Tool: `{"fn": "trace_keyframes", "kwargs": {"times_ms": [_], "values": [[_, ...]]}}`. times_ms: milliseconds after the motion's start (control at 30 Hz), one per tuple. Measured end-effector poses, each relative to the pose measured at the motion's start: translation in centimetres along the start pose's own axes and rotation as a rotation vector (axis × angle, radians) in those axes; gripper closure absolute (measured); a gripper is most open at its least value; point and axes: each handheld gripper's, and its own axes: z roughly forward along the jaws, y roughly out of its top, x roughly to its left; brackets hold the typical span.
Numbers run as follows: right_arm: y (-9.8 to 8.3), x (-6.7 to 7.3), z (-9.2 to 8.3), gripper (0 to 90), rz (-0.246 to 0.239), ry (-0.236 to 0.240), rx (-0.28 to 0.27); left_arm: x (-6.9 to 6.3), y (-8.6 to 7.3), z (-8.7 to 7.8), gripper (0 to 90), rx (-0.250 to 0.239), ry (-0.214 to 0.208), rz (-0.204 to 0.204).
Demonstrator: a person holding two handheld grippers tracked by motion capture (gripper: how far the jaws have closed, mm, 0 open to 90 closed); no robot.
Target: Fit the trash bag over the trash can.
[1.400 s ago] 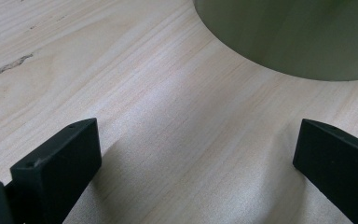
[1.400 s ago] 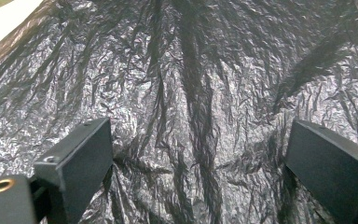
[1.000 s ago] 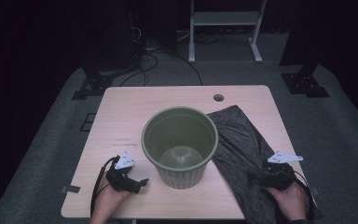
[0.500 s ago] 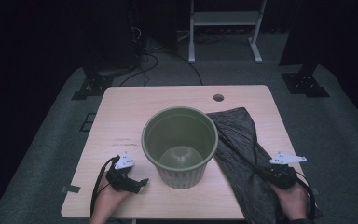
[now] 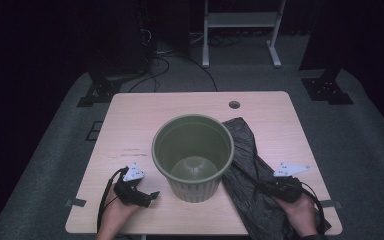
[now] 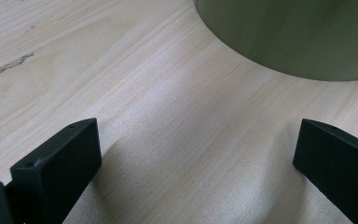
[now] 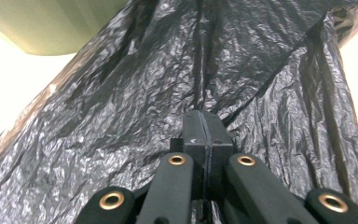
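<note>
**Right gripper pinches black bag beside green bin**

A green plastic bin stands upright near the middle of a pale wooden table, its mouth open to the high camera and its inside bare. A crumpled black plastic bag lies flat on the table to the right of the bin, its upper edge touching the bin's rim side and its lower end running to the table's near edge.

The right gripper, held in the person's right hand, rests on the bag, right of the bin's base. Its jaws have just been closing and now meet tight on a fold of the bag; in the right gripper view the two black jaws press together at the right gripper's tip, with a ridge of the wrinkled film rising straight from the seam between them. The bin's green wall shows in that view's upper left corner.

The left gripper, in the person's left hand, lies low on the table just left of the bin's base, apart from it. Its jaws stand wide open with nothing but bare wood between them, and the bin's curved wall sits just ahead.

A round cable hole marks the table's far side, beyond the bin.
</note>
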Motion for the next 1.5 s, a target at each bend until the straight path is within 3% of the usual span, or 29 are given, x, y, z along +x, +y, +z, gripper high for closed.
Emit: {"fn": "trace_keyframes", "kwargs": {"times_ms": [200, 233, 300, 400, 433, 500, 533, 800, 933, 1067, 1300, 1500], "values": [[0.7, 0.7, 0.0, 59.3, -0.023, -0.04, 0.0, 0.0, 0.0, 0.0, 0.0, 0.0, 0.0, 0.0], [0.9, 0.6, -0.5, 48.2, -0.019, -0.076, -0.006, 0.0, 0.0, 0.0, 0.0, 0.0, 0.0, 0.0], [1.0, 0.5, -0.8, 44.9, -0.014, -0.09, -0.008, 0.0, 0.0, 0.0, 0.0, 0.0, 0.0, 0.0], [1.1, -0.1, -1.5, 30.7, 0.011, -0.124, -0.011, 0.0, 0.0, 0.0, 0.0, 0.0, 0.0, 0.0], [1.1, -0.4, -1.6, 22.1, 0.023, -0.153, 0.0, 0.0, 0.0, 0.0, 0.0, 0.0, 0.0, 0.0], [1.0, -0.9, -1.9, 19.5, 0.035, -0.175, 0.004, 0.0, 0.0, 0.0, 0.0, 0.0, 0.0, 0.0], [0.8, -1.4, -2.2, 13.8, 0.058, -0.204, 0.003, 0.0, 0.0, 0.0, 0.0, 0.0, 0.0, 0.0], [-0.1, -3.6, -2.4, 10.0, 0.109, -0.255, 0.04, 0.0, 0.0, 0.0, 0.0, 0.0, 0.0, 0.0], [-0.7, -4.7, -2.0, 10.0, 0.153, -0.226, 0.066, 0.0, 0.0, 0.0, 0.0, 0.0, 0.0, 0.0], [-0.7, -4.6, -1.8, 10.2, 0.156, -0.194, 0.06, 0.0, 0.0, 0.0, 0.0, 0.0, 0.0, 0.0], [0.2, -3.2, -0.4, 10.2, 0.143, -0.109, 0.058, 0.0, 0.0, 0.0, 0.0, 0.0, 0.0, 0.0], [0.9, -2.5, 0.5, 10.2, 0.119, -0.085, 0.064, 0.0, 0.0, 0.0, 0.0, 0.0, 0.0, 0.0]]}}
